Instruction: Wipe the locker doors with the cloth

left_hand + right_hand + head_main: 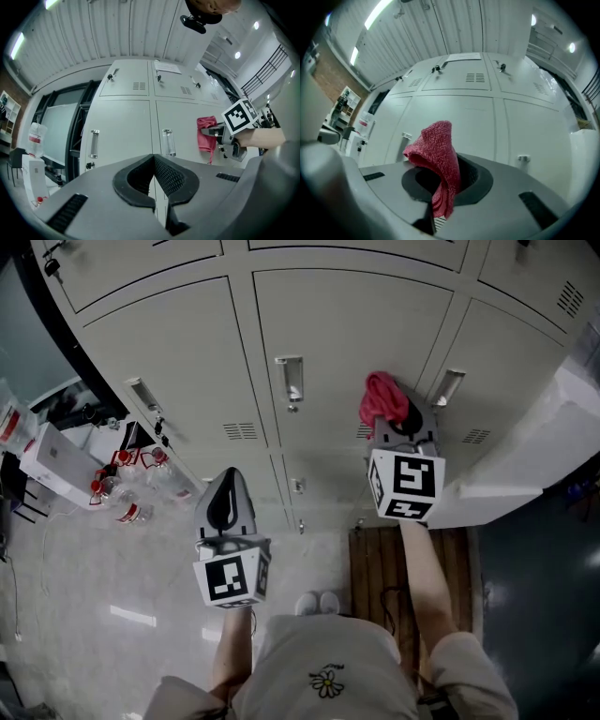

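Cloth: I'm seeing the red cloth bunched into a long fold, its long axis running along the jaws and its rounded end pointing at the locker doors.
Cloth position: it's sitting at the face of a middle door, between two handles; from the left gripper view it's hanging up-and-down. I can't tell whether it's actually pressing on the metal.
Right gripper: the right gripper is clamping the cloth, with a tail trailing down between the jaws.
Right arm: the forearm is reaching straight out ahead of the body towards the lockers.
Left gripper: the left gripper is sitting with its jaws closed together and nothing between them.
Left arm: I'm holding it lower and nearer the body, aimed at the doors and well apart from the cloth.
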Motion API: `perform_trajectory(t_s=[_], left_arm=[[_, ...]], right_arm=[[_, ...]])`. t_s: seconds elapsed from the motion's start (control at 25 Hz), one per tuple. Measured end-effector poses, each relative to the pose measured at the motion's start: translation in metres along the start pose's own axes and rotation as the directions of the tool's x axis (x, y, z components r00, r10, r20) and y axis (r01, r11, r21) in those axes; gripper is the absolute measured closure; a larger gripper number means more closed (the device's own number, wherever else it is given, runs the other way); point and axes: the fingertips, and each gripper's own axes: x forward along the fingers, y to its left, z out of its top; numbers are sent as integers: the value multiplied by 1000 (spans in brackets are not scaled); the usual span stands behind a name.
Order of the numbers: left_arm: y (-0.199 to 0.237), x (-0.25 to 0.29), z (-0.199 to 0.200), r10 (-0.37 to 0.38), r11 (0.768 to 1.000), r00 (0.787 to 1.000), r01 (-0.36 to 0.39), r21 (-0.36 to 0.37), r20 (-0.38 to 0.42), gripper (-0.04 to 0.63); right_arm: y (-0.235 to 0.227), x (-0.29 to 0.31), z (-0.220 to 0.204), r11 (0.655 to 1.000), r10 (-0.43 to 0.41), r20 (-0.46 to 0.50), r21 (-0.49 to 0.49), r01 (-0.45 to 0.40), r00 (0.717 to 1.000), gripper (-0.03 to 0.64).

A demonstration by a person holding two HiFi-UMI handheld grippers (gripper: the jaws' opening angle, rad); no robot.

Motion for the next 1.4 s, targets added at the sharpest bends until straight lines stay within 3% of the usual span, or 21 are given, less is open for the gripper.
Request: perform_trajectory(t_s=[0.2, 0.4, 0.56, 0.72, 0.92, 1.2, 1.4], left_arm=[[18, -16, -2, 62, 998, 998, -62, 4, -12, 579], [43, -37, -7, 158, 987, 986, -159, 1, -49, 578], [52, -49, -10, 185, 982, 981, -183, 37, -60, 579], [61, -61, -15, 230, 973, 966, -227, 35, -119, 578], [63, -64, -11, 241, 971, 968, -240, 23, -71, 579], [56, -59, -7, 213, 977, 974, -211, 39, -73, 578], [44, -50, -9, 182, 983, 980, -180, 35, -82, 580]], right_arm=[[102, 14, -3, 970, 242, 15, 16, -242, 970, 588], [165, 37, -26, 948, 319, -41, 7, -319, 947, 588], [183, 51, -43, 951, 310, -89, 12, -310, 947, 588], [190, 56, -51, 955, 298, -108, 18, -298, 949, 588], [187, 56, -52, 957, 288, -101, 23, -288, 952, 588], [157, 47, -60, 971, 238, -118, 29, -236, 964, 588], [107, 36, -68, 989, 146, -127, 25, -144, 981, 588]])
